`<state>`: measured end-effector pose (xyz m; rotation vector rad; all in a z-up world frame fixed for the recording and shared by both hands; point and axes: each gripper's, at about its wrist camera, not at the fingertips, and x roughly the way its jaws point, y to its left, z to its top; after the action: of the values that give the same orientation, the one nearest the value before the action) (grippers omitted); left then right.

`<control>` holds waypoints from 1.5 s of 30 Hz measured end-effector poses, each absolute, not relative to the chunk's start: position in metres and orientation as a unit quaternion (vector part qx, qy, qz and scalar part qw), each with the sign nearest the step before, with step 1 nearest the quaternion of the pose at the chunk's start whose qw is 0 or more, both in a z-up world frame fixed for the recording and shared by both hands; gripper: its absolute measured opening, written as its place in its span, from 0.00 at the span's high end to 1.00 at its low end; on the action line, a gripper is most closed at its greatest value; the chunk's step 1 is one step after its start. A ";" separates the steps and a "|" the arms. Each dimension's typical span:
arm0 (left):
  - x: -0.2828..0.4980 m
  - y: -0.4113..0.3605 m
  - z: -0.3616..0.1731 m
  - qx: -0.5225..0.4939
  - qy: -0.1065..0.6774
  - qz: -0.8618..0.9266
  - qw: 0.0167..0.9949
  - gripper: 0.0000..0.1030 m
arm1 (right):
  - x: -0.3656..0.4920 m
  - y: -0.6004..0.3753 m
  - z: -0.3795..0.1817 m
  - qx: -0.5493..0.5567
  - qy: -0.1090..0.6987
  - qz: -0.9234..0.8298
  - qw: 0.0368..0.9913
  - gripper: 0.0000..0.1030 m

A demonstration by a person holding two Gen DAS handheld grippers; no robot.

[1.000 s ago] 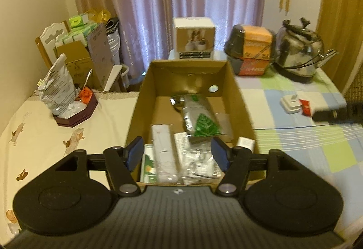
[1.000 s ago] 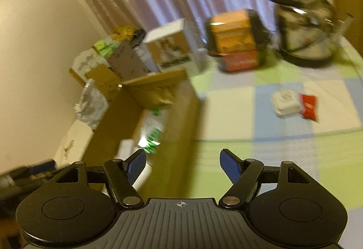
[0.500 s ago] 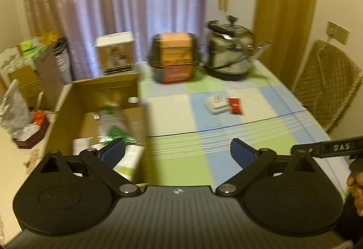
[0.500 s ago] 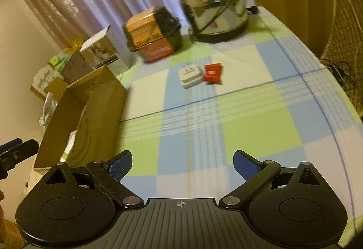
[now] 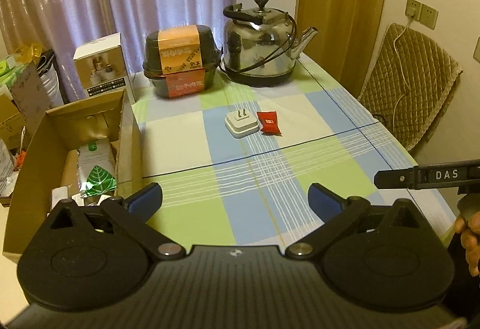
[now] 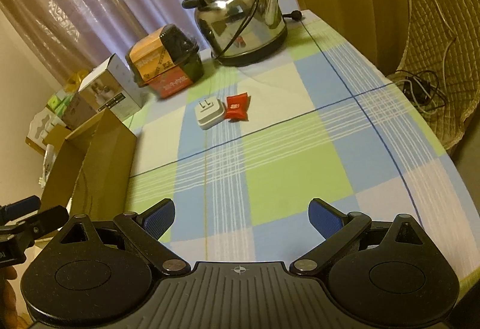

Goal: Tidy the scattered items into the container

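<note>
Above the checked tablecloth point(image 5: 192, 146), both hand-held grippers point(image 5: 235, 197) point(image 6: 241, 213) wide apart, empty.

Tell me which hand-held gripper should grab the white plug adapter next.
Probably the right hand-held gripper: open, empty, facing the white plug adapter. The left hand-held gripper sits nearer the cardboard box.

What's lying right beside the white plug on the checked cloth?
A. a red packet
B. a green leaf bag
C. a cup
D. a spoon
A: the red packet lies right next to the plug on the cloth, while the leaf bag is in the box.
</note>
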<state>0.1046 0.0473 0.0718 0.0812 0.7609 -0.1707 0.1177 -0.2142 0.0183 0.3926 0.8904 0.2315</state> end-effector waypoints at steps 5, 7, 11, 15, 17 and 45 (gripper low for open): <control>0.134 0.037 0.059 0.071 0.373 -0.083 0.921 0.01 | 0.142 -0.212 0.008 0.155 0.429 0.128 0.881 0.02; 0.149 0.032 0.054 0.087 0.374 -0.090 0.919 0.01 | 0.155 -0.205 0.007 0.115 0.424 0.149 0.886 0.02; 0.185 0.023 0.041 0.107 0.373 -0.101 0.916 0.01 | 0.188 -0.194 0.002 0.018 0.409 0.199 0.890 0.02; 0.221 0.015 0.020 0.111 0.377 -0.103 0.914 0.01 | 0.227 -0.194 -0.008 -0.056 0.400 0.238 0.883 0.03; 0.240 0.009 0.008 0.111 0.377 -0.092 0.915 0.01 | 0.246 -0.193 -0.014 -0.087 0.395 0.250 0.880 0.03; 0.394 -0.002 -0.108 -0.031 0.424 -0.040 0.904 0.44 | 0.352 -0.167 -0.098 -0.119 0.384 0.246 0.882 0.03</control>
<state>0.3944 -0.0017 -0.1080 -0.0637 0.8753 -0.0822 0.3519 -0.1673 -0.0982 -0.2482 0.8007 0.5118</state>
